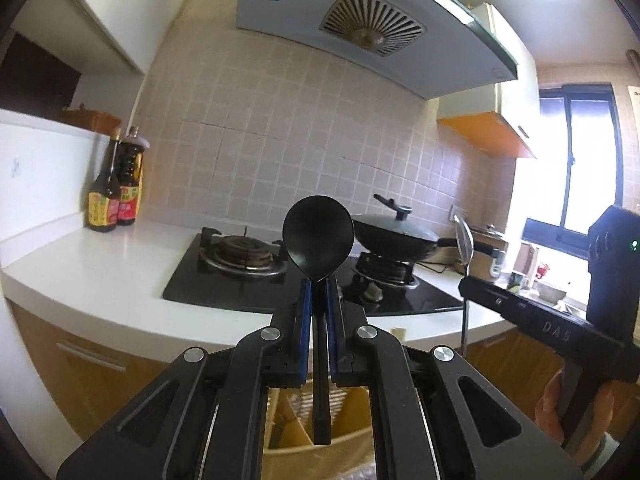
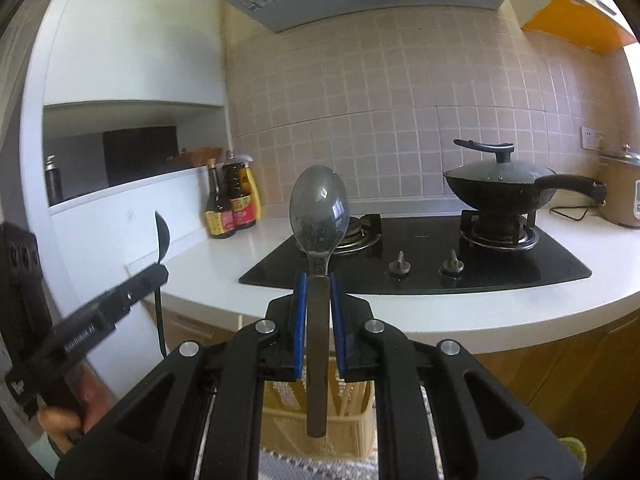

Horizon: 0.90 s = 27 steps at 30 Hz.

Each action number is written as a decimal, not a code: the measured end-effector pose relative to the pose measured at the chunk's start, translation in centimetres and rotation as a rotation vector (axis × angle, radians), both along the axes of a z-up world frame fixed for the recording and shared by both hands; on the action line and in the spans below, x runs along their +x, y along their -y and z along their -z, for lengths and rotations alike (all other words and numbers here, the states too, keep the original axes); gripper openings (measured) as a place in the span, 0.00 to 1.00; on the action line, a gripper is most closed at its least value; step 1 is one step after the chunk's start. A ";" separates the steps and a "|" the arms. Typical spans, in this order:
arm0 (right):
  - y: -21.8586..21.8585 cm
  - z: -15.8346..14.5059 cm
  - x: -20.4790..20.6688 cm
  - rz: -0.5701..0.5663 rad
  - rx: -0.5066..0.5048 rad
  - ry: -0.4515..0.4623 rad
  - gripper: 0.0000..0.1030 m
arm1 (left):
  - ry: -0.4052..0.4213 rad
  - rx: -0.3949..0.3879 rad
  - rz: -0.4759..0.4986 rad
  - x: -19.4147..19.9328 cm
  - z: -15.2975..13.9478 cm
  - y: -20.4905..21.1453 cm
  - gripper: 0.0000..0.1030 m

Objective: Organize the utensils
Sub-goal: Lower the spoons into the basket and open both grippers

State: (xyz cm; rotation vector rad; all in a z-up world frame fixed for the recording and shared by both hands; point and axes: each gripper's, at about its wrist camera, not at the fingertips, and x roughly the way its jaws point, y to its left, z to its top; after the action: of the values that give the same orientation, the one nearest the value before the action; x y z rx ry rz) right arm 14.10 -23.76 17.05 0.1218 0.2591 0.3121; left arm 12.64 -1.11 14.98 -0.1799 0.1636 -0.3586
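Note:
My left gripper [image 1: 319, 286] is shut on a black plastic spoon [image 1: 318, 240], bowl up, handle hanging down between the blue pads. My right gripper [image 2: 318, 282] is shut on a grey metal spoon [image 2: 319, 212], held the same way. Both are held in the air in front of the counter edge. A yellow divided organizer [image 1: 298, 436] lies below the left gripper and also shows below the right gripper [image 2: 280, 412]. The metal spoon shows edge-on in the left wrist view [image 1: 464, 240]. The black spoon shows edge-on in the right wrist view [image 2: 161, 236].
A white counter [image 2: 400, 312] carries a black gas hob [image 2: 420, 264] with a lidded wok [image 2: 500, 184] on its right burner. Two sauce bottles [image 2: 230, 200] stand at the left corner. A rice cooker [image 2: 622, 188] stands far right. A range hood [image 1: 360, 32] hangs above.

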 end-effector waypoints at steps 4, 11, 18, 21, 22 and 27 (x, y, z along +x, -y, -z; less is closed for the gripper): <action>-0.5 1.4 1.8 0.027 -0.013 0.005 0.10 | -0.015 -0.011 -0.010 2.0 1.5 -0.5 0.05; -0.5 3.9 4.0 0.065 -0.002 -0.002 0.10 | -0.033 -0.009 -0.028 4.1 3.6 -1.0 0.05; -0.2 5.6 4.8 0.065 0.009 -0.011 0.10 | -0.037 0.016 -0.031 4.3 4.7 -0.7 0.05; -0.1 6.0 4.3 0.059 0.011 -0.005 0.10 | -0.039 0.032 -0.033 4.0 4.9 -0.6 0.06; 0.0 6.0 4.0 0.062 0.009 -0.006 0.10 | -0.041 0.034 -0.030 3.8 4.9 -0.6 0.09; 0.8 5.8 2.2 0.041 0.033 -0.035 0.26 | -0.054 0.019 -0.021 2.6 4.5 -1.3 0.22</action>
State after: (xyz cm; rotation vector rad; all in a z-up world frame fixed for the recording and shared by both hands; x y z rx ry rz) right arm 16.28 -24.58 11.23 0.1651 0.2863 0.2741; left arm 15.23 0.20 10.47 -0.1729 0.2185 -0.3311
